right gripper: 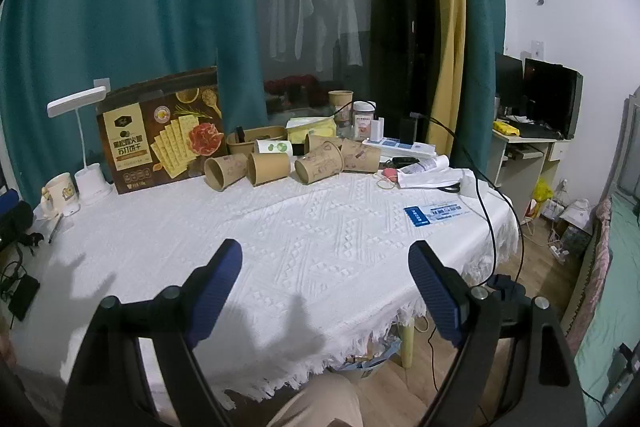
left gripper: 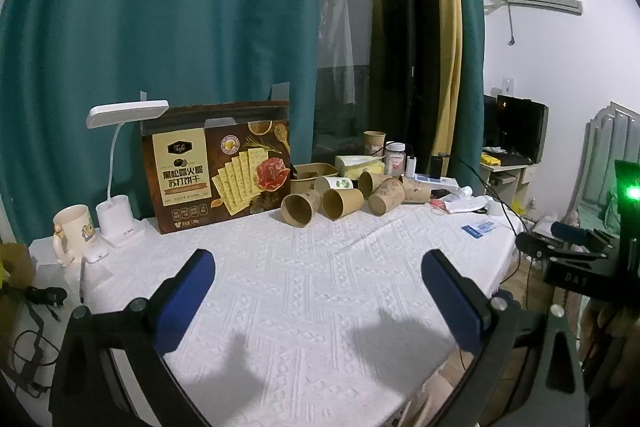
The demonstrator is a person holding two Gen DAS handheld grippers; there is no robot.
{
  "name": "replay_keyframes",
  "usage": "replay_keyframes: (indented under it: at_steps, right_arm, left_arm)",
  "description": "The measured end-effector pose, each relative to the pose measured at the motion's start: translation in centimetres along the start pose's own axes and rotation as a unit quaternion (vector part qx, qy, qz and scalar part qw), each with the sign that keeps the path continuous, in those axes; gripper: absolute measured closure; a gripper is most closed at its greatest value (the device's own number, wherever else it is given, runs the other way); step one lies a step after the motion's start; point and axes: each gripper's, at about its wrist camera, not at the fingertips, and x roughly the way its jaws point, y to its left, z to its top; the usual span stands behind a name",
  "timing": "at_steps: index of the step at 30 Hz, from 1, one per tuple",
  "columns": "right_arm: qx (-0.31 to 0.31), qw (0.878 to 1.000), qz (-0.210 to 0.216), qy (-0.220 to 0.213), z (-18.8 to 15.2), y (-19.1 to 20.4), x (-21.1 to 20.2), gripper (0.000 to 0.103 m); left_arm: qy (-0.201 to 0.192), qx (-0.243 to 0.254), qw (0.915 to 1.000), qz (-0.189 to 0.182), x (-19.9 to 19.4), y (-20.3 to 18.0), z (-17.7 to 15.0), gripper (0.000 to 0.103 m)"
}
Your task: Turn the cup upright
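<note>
Counted on the surface (right gripper: pixel 320 227) — six paper cups (right gripper: pixel 267 167) lying sideways, one upright cup (right gripper: pixel 341 102), one cracker box (right gripper: pixel 160 137), one lamp (right gripper: pixel 76 143), one mug (right gripper: pixel 60 193), one jar (right gripper: pixel 363 121).

Teal curtains (right gripper: pixel 120 7) beside a dark window (right gripper: pixel 320 7), white wall (right gripper: pixel 560 19), wooden floor (right gripper: pixel 532 255).

Both wrist views look forward and slightly down across the counter (left gripper: pixel 304 291) from its near edge, each framed at the bottom by its own wide-spread jaws, with the cups (left gripper: pixel 340 197) well away at the far side. The left view sits further left and a little lower and nearer; the right view stands higher and further right, taking in the counter's fringed edge and the floor (right gripper: pixel 532 267). Both share the cups (right gripper: pixel 272 167), cracker box (left gripper: pixel 218 163), lamp (left gripper: pixel 120 163), curtain (left gripper: pixel 160 27) and window.
</note>
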Motion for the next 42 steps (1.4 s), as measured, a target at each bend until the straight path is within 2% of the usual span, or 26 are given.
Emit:
replay_keyframes:
  at_steps: [42]
  right_arm:
    - [-0.003,1.000,-0.001,-0.001,0.18,0.17,-0.29,0.019]
  left_arm:
    - [-0.002,-0.004,1.0000,0.004,-0.17,0.38,-0.10,0.000]
